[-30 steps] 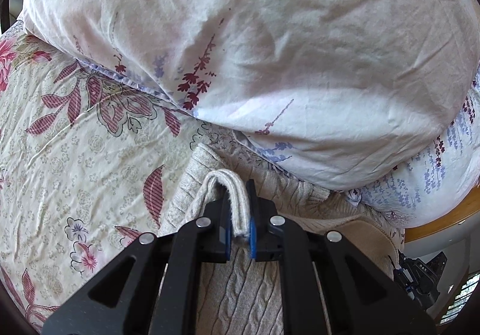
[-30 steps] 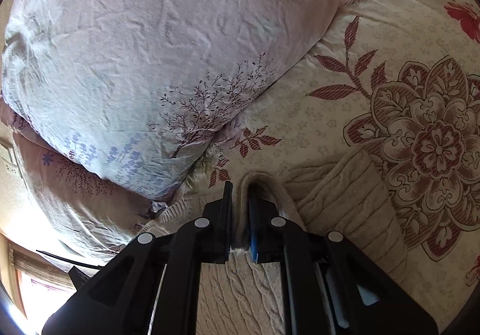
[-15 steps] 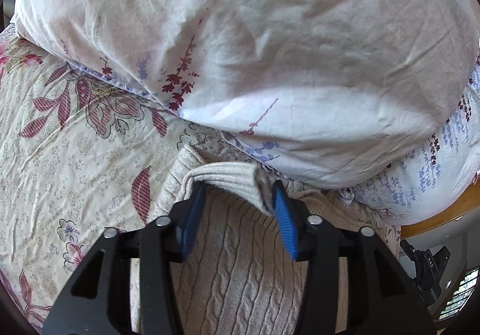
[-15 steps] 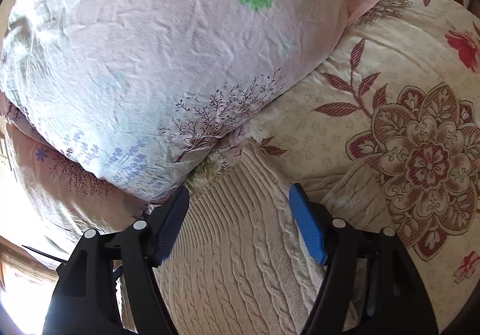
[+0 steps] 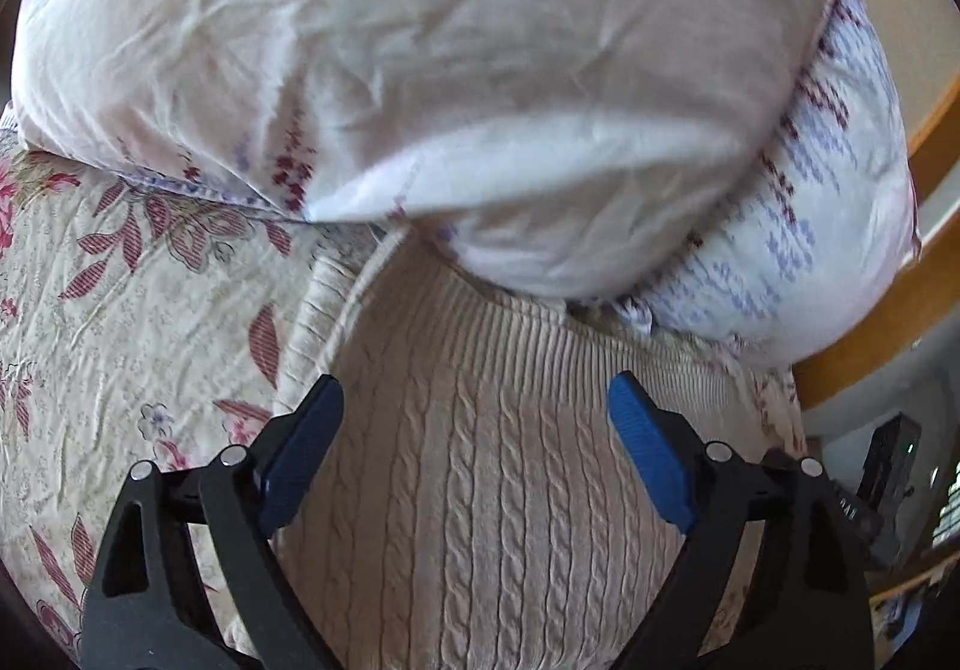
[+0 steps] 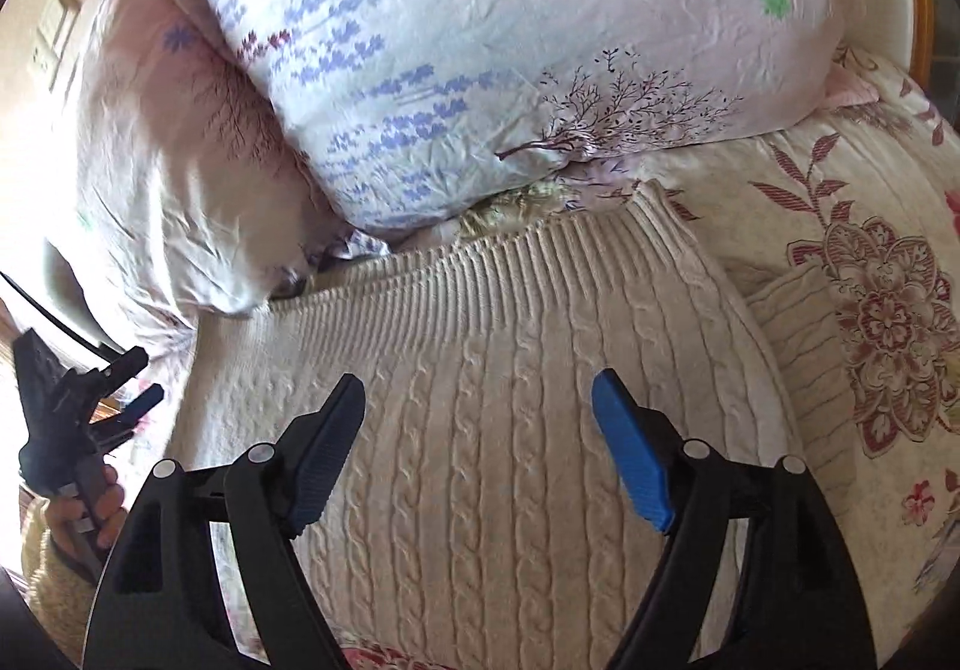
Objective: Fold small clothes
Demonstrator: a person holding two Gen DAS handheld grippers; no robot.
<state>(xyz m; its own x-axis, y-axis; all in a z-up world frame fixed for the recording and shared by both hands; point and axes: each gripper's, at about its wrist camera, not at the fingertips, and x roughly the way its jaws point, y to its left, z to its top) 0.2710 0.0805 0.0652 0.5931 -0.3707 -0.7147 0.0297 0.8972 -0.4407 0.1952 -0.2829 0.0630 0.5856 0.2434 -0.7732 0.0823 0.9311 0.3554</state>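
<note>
A cream cable-knit sweater (image 5: 480, 490) lies flat on the flowered bedspread (image 5: 120, 310), its ribbed hem against the pillows. It also shows in the right wrist view (image 6: 480, 460), with a folded sleeve (image 6: 804, 346) at its right side. My left gripper (image 5: 474, 448) is open and empty above the sweater. My right gripper (image 6: 480, 442) is open and empty above it too. The left gripper (image 6: 141, 385) appears at the left edge of the right wrist view, held in a hand.
Two large floral pillows (image 5: 450, 69) are stacked right behind the sweater, also in the right wrist view (image 6: 510, 39). A wooden bed frame (image 5: 888, 322) runs at the right. The bedspread (image 6: 870, 262) stretches out to the right of the sweater.
Both grippers were shut on the sweater's edge, then opened and let it go. The sweater now lies flat and both grippers have drawn back above it.
</note>
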